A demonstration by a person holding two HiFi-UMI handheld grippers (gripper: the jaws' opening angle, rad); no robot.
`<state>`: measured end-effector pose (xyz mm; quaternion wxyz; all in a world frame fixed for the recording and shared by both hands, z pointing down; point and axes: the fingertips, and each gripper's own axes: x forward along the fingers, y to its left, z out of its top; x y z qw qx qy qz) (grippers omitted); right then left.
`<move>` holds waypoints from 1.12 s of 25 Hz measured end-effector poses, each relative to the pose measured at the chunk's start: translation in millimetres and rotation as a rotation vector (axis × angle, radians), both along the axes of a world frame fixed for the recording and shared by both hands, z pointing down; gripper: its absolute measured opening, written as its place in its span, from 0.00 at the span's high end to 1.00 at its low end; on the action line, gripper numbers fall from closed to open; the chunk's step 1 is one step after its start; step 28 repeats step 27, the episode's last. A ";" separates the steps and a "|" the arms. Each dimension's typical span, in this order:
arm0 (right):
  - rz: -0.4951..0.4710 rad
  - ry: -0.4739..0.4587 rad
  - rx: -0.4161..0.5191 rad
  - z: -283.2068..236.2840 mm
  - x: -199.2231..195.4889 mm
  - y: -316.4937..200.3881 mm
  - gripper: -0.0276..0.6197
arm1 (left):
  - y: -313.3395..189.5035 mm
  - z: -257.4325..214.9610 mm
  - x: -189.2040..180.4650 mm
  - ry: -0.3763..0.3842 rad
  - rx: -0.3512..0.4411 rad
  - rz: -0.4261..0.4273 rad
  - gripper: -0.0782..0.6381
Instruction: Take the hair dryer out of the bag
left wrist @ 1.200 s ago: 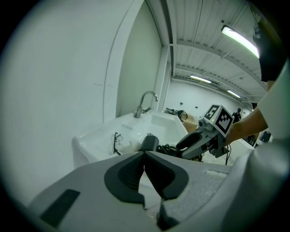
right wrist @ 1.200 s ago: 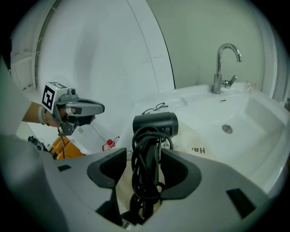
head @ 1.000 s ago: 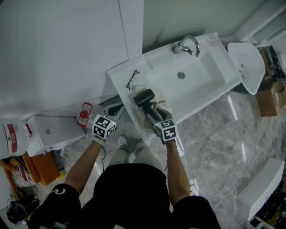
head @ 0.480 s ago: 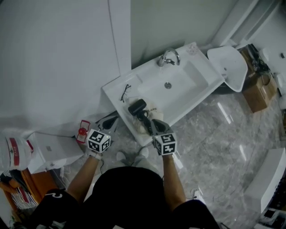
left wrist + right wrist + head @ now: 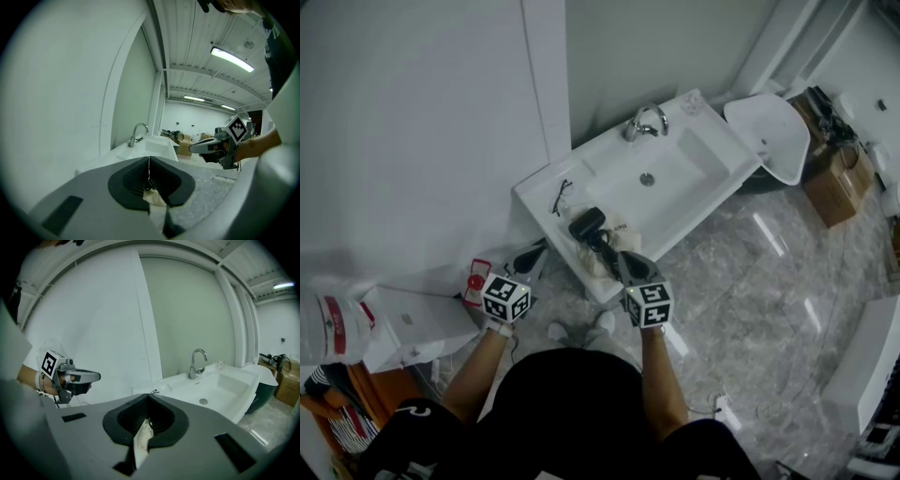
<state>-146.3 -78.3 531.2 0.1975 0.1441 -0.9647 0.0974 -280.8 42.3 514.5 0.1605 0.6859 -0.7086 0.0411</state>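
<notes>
I have both tools clenched. The left hand-held gripper (image 5: 149,165) has its jaws pressed together, and so does the right hand-held gripper (image 5: 149,404). Neither grasps any task item that I can see. A thin pale strip shows low in each seam, and I cannot tell what it is. The black hair dryer (image 5: 586,223) lies just ahead of the right hand-held gripper's nose, resting on the crumpled beige cloth bag (image 5: 621,231). Its head points away from me and its handle runs back toward that gripper. From the head view I cannot tell whether the gripper touches the handle. Bag and dryer sit at the near edge of the white washbasin counter (image 5: 539,187), ahead and to the right of the left hand-held gripper, which is held off the counter's end and well apart from them. Further ahead of the right hand-held gripper is the chrome curved faucet (image 5: 645,120). A pair of thin dark-framed eyeglasses (image 5: 562,195) lies on the counter just beyond the dryer and to its left.
</notes>
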 end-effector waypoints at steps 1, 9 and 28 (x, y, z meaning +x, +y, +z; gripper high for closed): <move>-0.002 0.000 0.004 -0.6 0.4 1.3 0.96 | 0.8 -0.5 0.7 0.001 0.002 0.002 0.89; 0.002 -0.003 0.015 -4.9 4.8 7.4 0.96 | 0.7 -4.6 7.8 0.001 0.009 0.031 0.89; -0.012 0.012 -0.009 2.8 -1.3 3.6 0.96 | -10.2 -1.4 15.4 0.019 0.007 0.058 0.89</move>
